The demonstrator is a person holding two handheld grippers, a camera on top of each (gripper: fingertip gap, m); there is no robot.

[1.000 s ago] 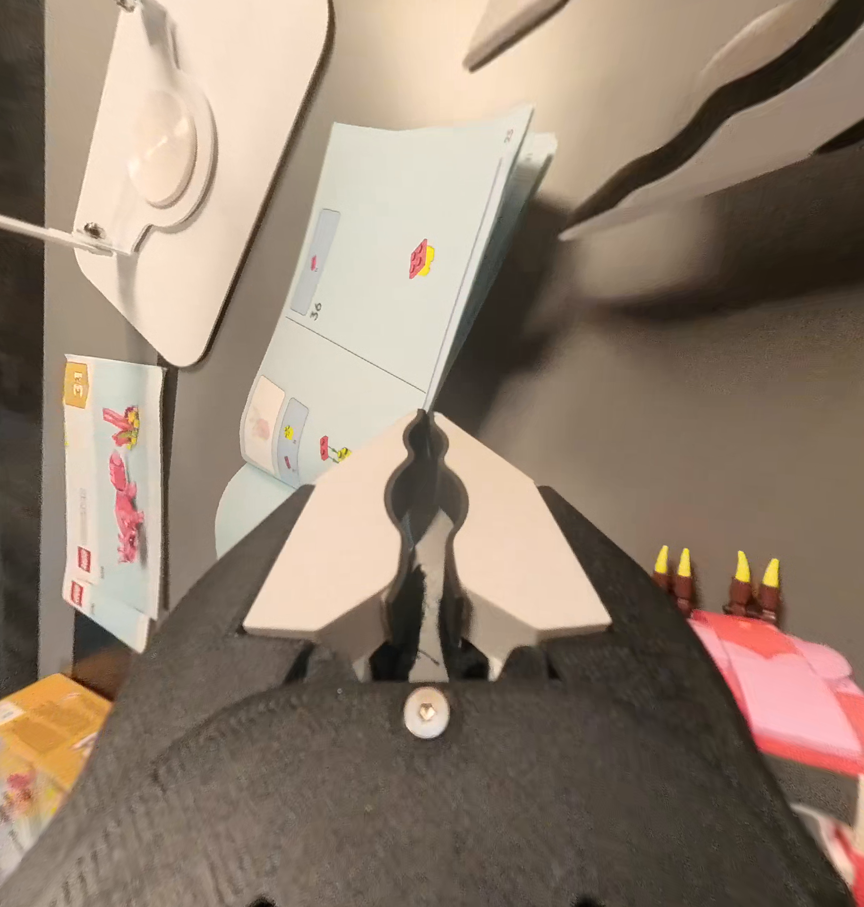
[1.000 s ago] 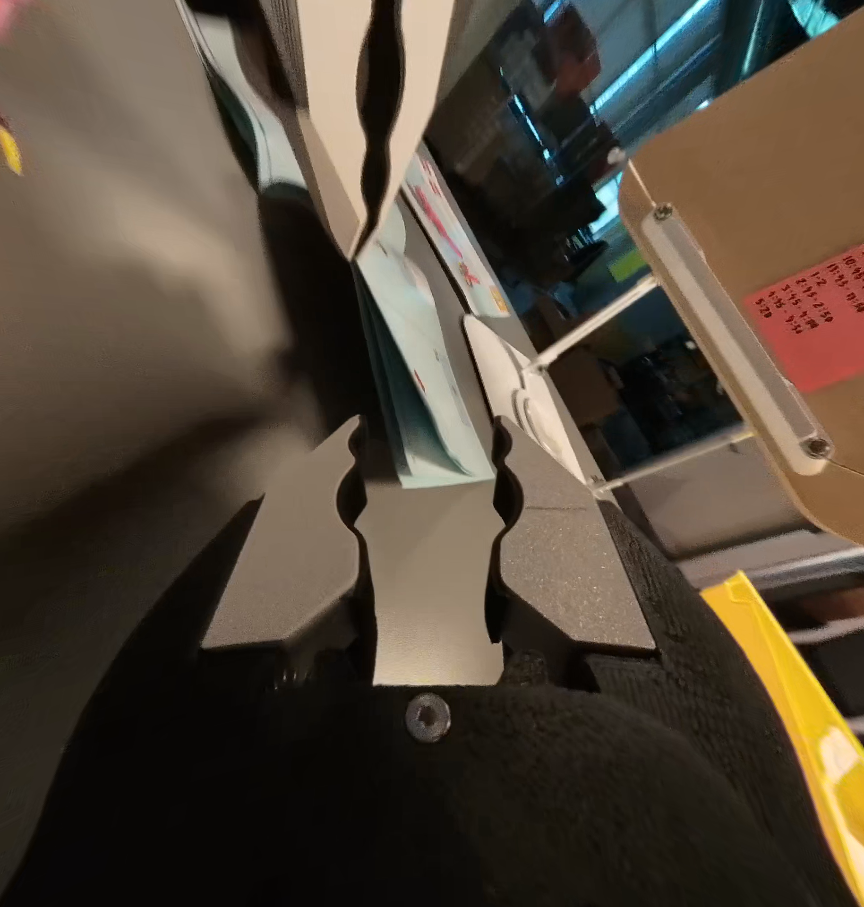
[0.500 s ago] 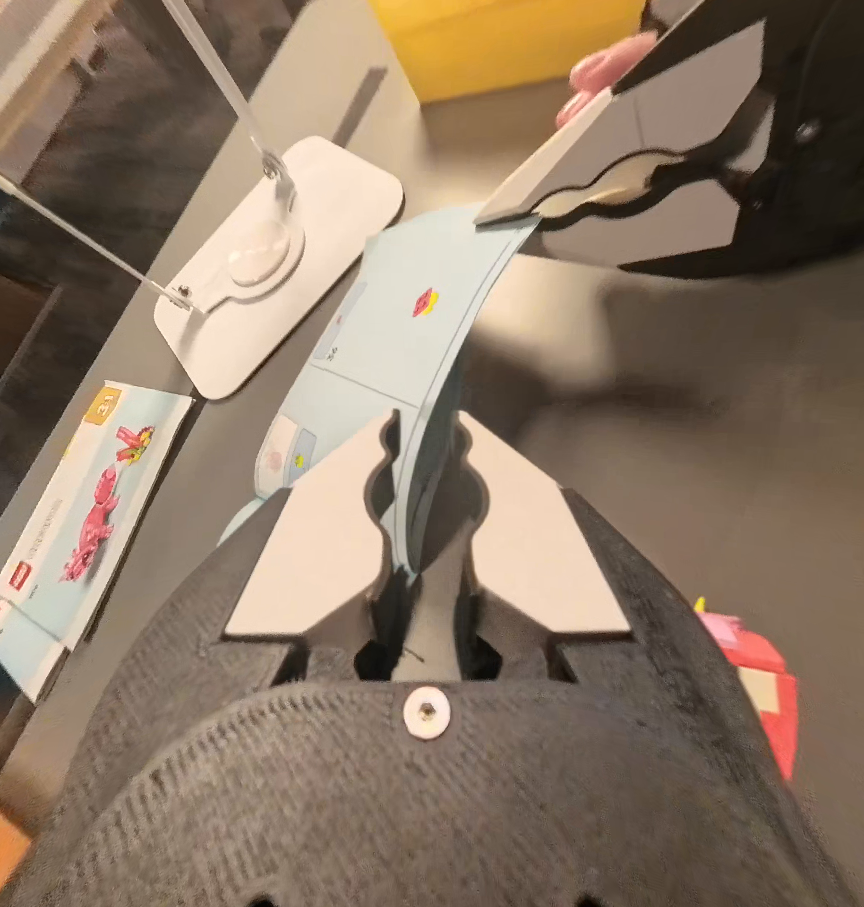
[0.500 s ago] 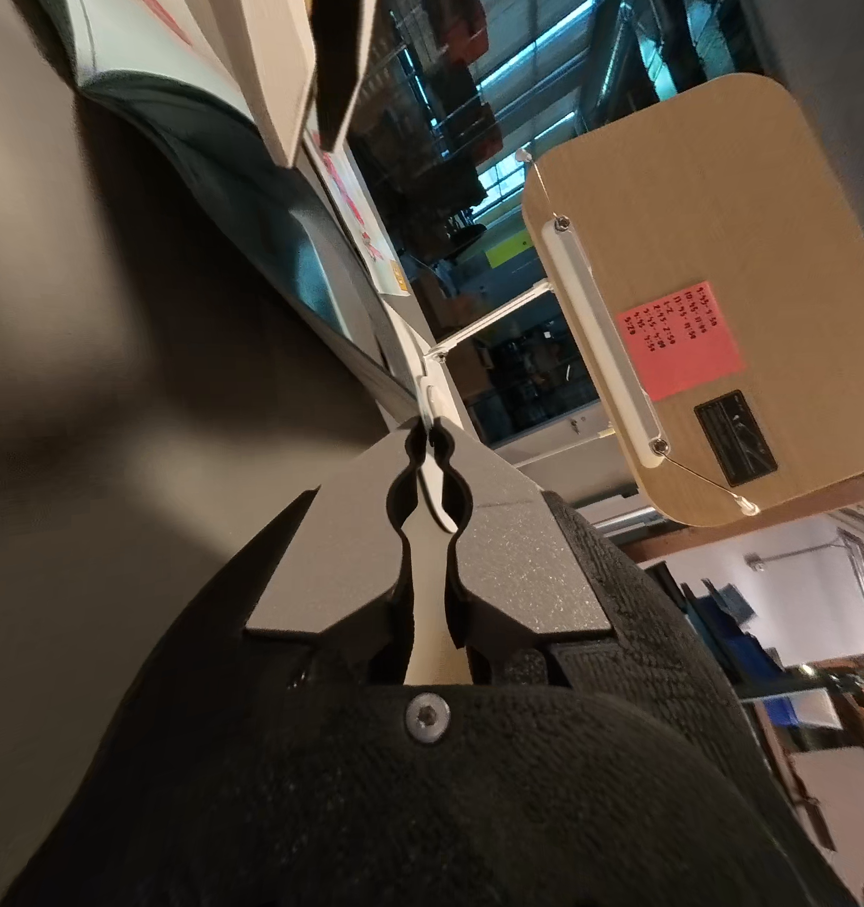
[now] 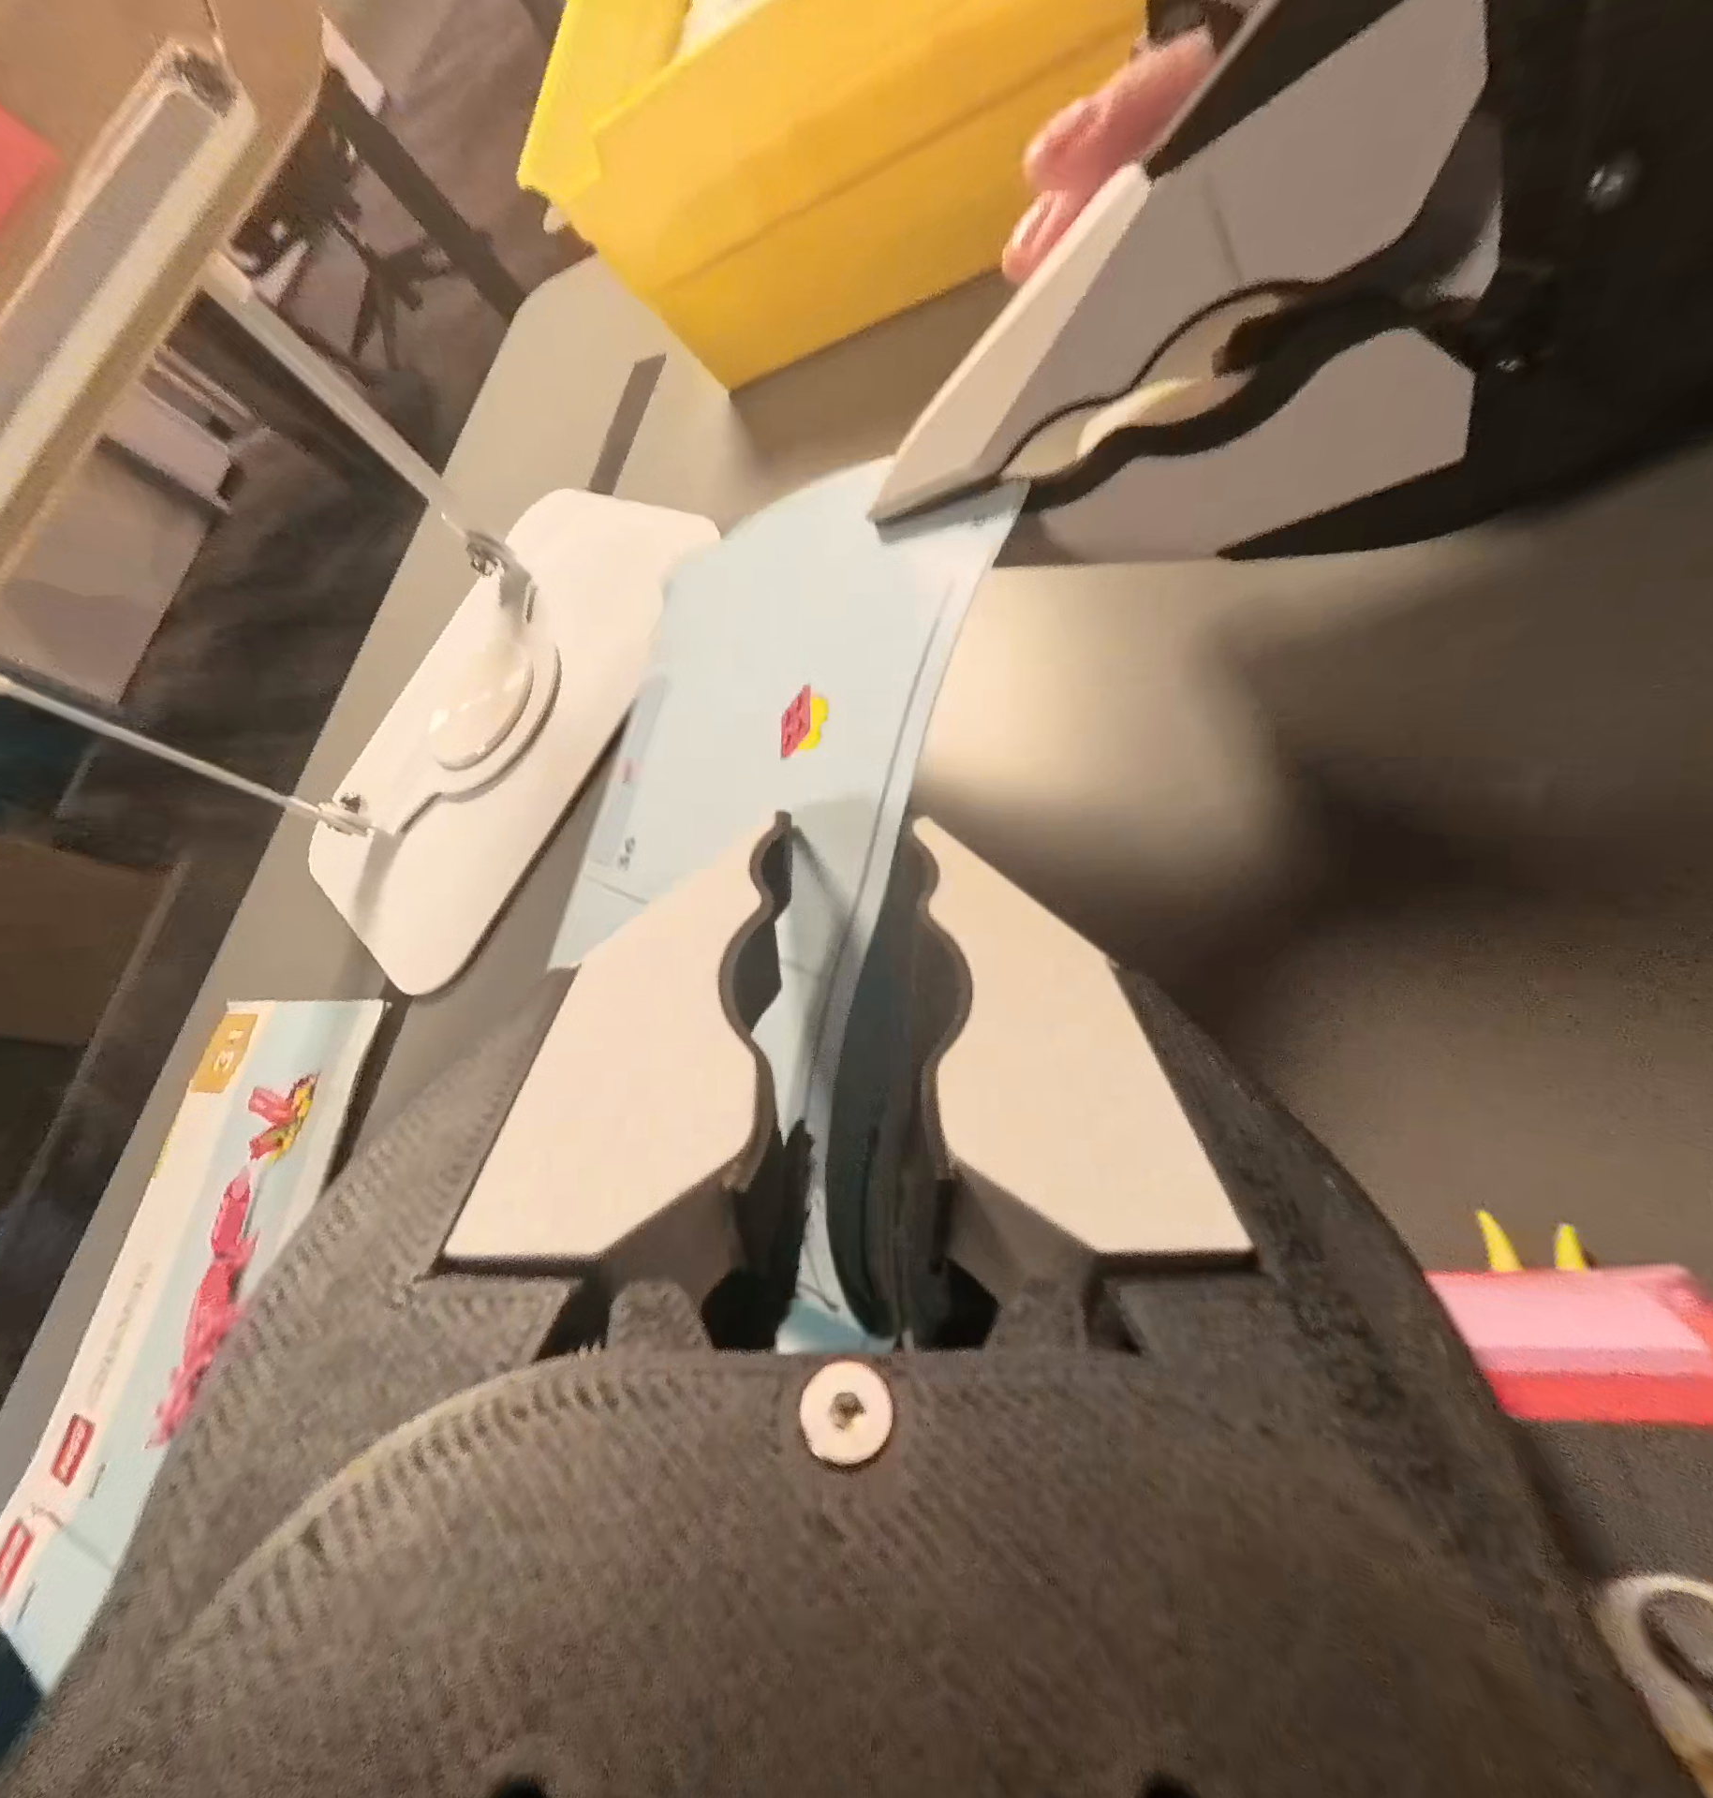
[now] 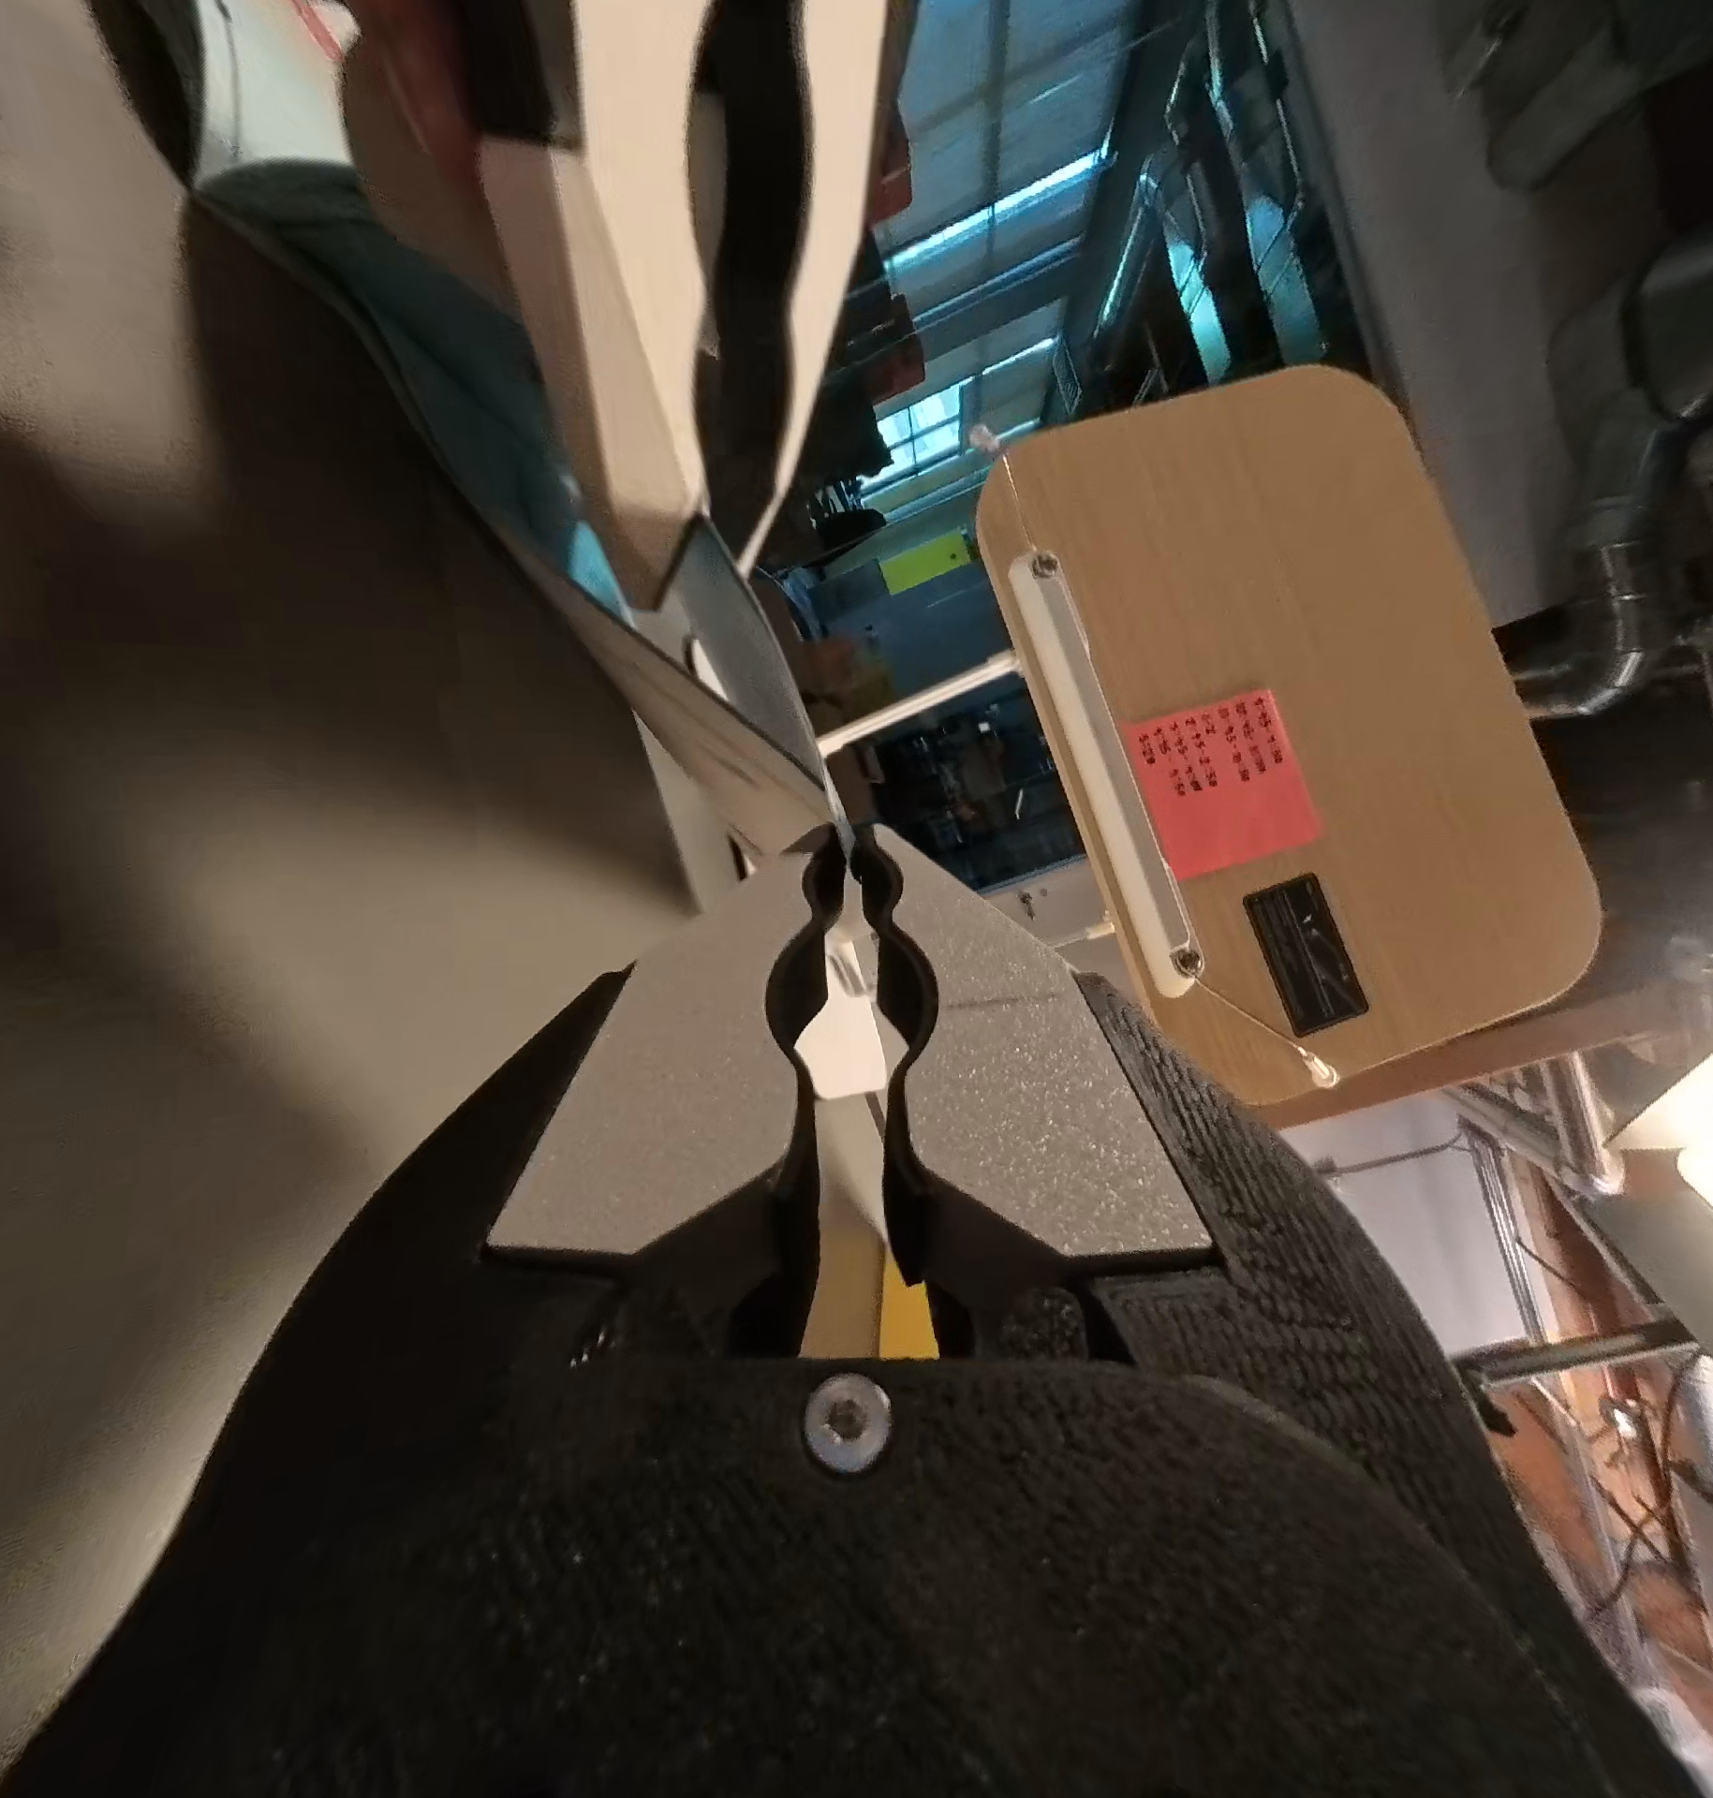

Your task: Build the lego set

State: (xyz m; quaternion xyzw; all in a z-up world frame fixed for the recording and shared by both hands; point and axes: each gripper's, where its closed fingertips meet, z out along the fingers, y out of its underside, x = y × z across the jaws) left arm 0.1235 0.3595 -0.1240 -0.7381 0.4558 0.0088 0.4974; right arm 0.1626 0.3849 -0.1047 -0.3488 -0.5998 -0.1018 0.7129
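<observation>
Grey table (image 5: 1417,876): a white stand base (image 5: 502,739), a yellow bin (image 5: 833,175) and a second booklet (image 5: 152,1265) lie at its far and left edges, a pink brick model (image 5: 1592,1333) to the right.

Left gripper (image 5: 847,856): low, angled forward; jaws part open, a light blue booklet page (image 5: 784,632) standing loose in the gap.

Right gripper (image 6: 844,856): tipped sideways, jaws closed on that page's far corner.

Bare tabletop lies right of the page.
</observation>
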